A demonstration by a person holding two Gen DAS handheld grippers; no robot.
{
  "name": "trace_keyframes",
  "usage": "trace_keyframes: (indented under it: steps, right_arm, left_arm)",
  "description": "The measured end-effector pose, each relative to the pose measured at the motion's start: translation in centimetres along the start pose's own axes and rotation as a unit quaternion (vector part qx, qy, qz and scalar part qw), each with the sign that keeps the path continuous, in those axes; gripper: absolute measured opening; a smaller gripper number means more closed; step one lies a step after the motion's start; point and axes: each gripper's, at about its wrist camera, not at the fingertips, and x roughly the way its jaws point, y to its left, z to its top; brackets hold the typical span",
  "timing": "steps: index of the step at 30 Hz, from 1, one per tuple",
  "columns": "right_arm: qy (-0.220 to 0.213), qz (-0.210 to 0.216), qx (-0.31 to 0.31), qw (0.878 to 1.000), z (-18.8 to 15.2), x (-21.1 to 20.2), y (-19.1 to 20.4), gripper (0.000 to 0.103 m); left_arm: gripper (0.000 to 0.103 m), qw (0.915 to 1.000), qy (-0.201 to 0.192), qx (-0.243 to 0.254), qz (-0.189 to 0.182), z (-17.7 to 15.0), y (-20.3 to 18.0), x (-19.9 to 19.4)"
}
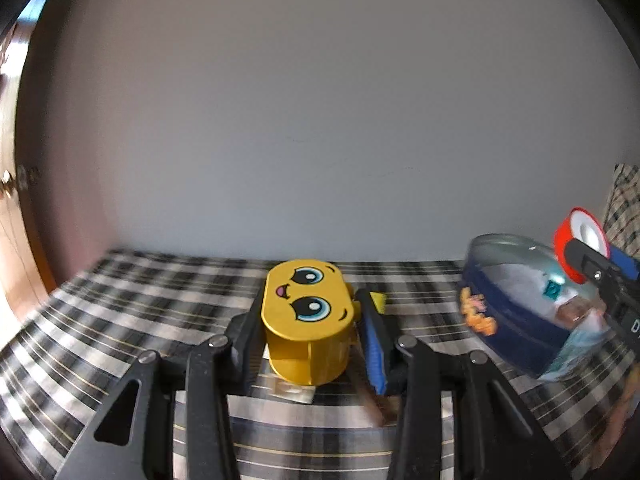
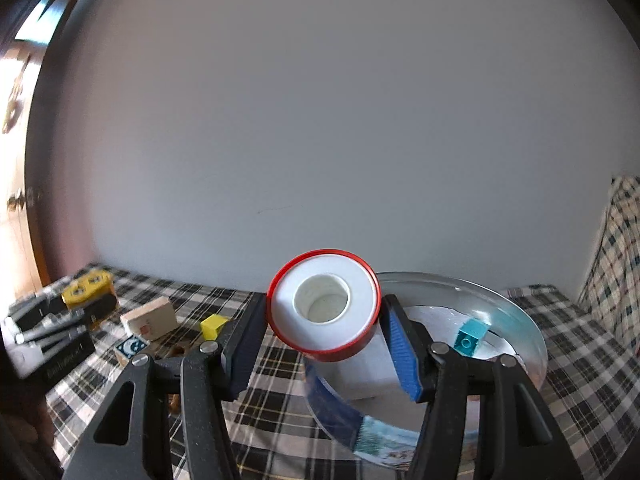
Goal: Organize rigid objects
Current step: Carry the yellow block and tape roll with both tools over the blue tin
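Observation:
My left gripper (image 1: 310, 336) is shut on a yellow oval toy block with a cartoon face (image 1: 306, 320), held above the checked cloth. My right gripper (image 2: 324, 344) is shut on a red-rimmed white tape roll (image 2: 324, 306), held over the near rim of a round blue tin (image 2: 516, 320). Inside the tin lie a teal brick (image 2: 471, 336) and white paper. In the left wrist view the tin (image 1: 520, 320) stands at the right, with the tape roll (image 1: 582, 240) and the right gripper's fingers (image 1: 588, 264) above it. The right wrist view shows the left gripper with the yellow block (image 2: 86, 288) at far left.
On the checked tablecloth (image 2: 280, 380) left of the tin lie a beige wooden block (image 2: 150, 318), a small yellow cube (image 2: 214, 326) and a tile with a moon picture (image 2: 130, 348). A plain grey wall (image 2: 320, 120) stands behind. A wooden door (image 1: 12, 200) is at left.

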Motion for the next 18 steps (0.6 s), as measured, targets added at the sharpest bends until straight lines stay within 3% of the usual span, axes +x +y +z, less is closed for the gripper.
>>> trace_keyframes:
  steps: [9, 18]
  right_arm:
    - [-0.017, -0.026, 0.005, 1.000, 0.2, 0.0, -3.6, 0.060]
    - [-0.029, -0.087, 0.024, 0.996, 0.8, 0.9, -9.3, 0.060]
  left_arm:
    - [0.041, 0.9993, -0.015, 0.000, -0.035, 0.3, -5.2, -0.4]
    - [0.041, 0.9978, -0.015, 0.014, -0.063, 0.6, -9.5, 0.4]
